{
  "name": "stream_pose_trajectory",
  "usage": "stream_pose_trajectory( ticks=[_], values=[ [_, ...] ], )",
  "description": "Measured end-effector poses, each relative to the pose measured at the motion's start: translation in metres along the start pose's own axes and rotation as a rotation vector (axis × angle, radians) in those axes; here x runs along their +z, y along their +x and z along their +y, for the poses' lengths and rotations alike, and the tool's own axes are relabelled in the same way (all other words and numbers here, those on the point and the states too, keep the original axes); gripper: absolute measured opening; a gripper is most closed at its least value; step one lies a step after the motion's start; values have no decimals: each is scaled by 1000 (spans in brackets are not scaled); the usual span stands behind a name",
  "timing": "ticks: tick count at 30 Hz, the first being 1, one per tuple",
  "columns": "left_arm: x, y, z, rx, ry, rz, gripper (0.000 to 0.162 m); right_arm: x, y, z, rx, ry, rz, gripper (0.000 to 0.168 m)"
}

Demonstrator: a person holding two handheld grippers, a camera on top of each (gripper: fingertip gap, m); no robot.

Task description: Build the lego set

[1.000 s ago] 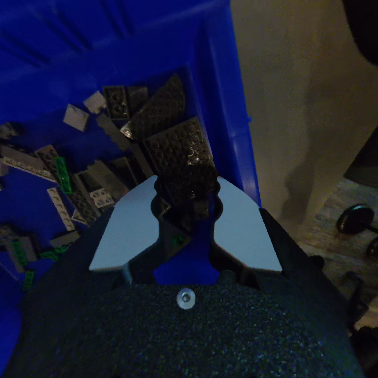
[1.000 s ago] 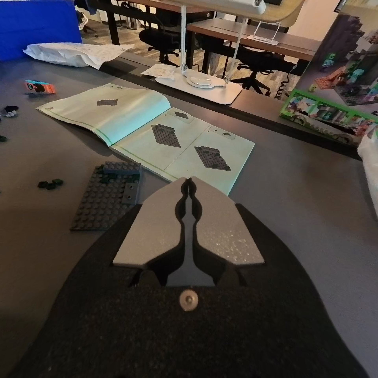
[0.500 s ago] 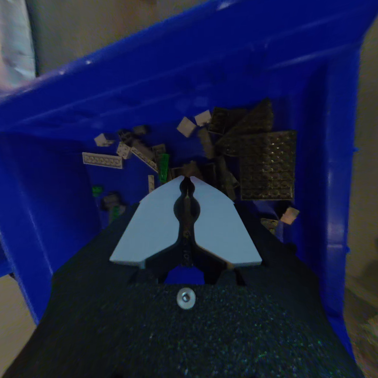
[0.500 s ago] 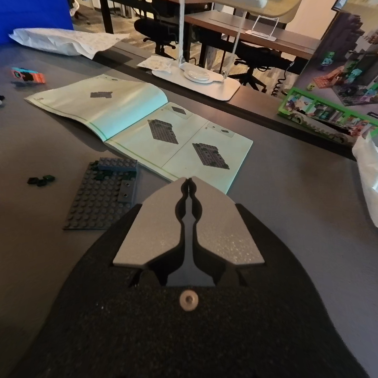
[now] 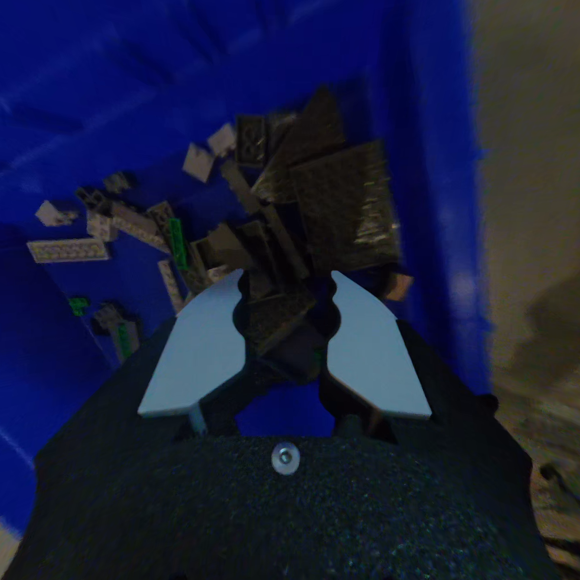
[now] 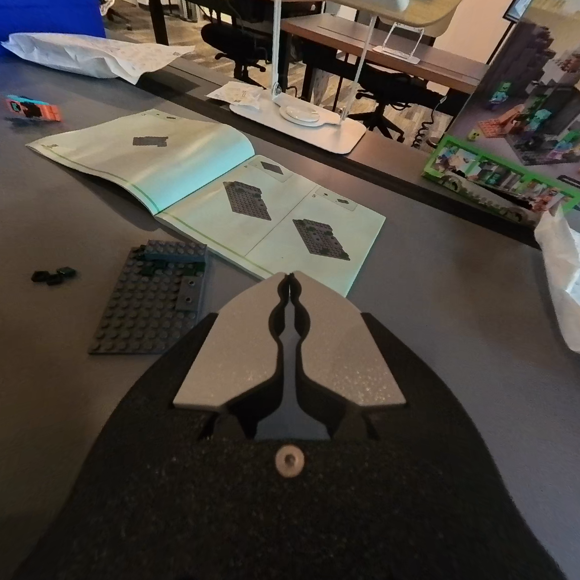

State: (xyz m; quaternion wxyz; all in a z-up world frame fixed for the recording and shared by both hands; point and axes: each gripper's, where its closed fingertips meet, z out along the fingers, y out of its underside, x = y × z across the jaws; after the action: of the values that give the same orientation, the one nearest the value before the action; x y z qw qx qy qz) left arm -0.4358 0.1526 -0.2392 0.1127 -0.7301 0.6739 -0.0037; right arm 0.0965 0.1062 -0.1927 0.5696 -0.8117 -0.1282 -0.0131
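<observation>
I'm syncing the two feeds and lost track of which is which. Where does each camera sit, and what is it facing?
Left wrist view: sits on the left gripper, looking down into the blue bin of loose lego pieces; its own open fingers and black body show.
Right wrist view: sits on the right gripper, facing across the grey table toward the instruction booklet, grey baseplate and set box; its shut fingers and black body show.
Shared: apparently only the bin, as a blue patch at the right view's top-left corner.
</observation>
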Motion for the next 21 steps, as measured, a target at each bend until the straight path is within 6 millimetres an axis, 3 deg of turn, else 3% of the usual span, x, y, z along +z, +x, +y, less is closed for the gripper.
stream_pose_trajectory(
  ticks=[2,7,12,17,21],
  values=[
    [6,-12,-1,-10,-8,-32,51,-1,1,-1,6,6,1,0],
    [8,-19,0,-44,-24,14,49,-1,1,-1,18,10,-4,0],
    [3,-32,6,-68,-12,-33,14,-2,2,-2,29,18,-9,0],
    [-13,-45,7,-83,25,-70,10,-2,1,-3,31,23,-14,0],
    [-41,-65,-2,-126,116,-125,9,-3,1,-3,33,28,-17,0]
  ],
)
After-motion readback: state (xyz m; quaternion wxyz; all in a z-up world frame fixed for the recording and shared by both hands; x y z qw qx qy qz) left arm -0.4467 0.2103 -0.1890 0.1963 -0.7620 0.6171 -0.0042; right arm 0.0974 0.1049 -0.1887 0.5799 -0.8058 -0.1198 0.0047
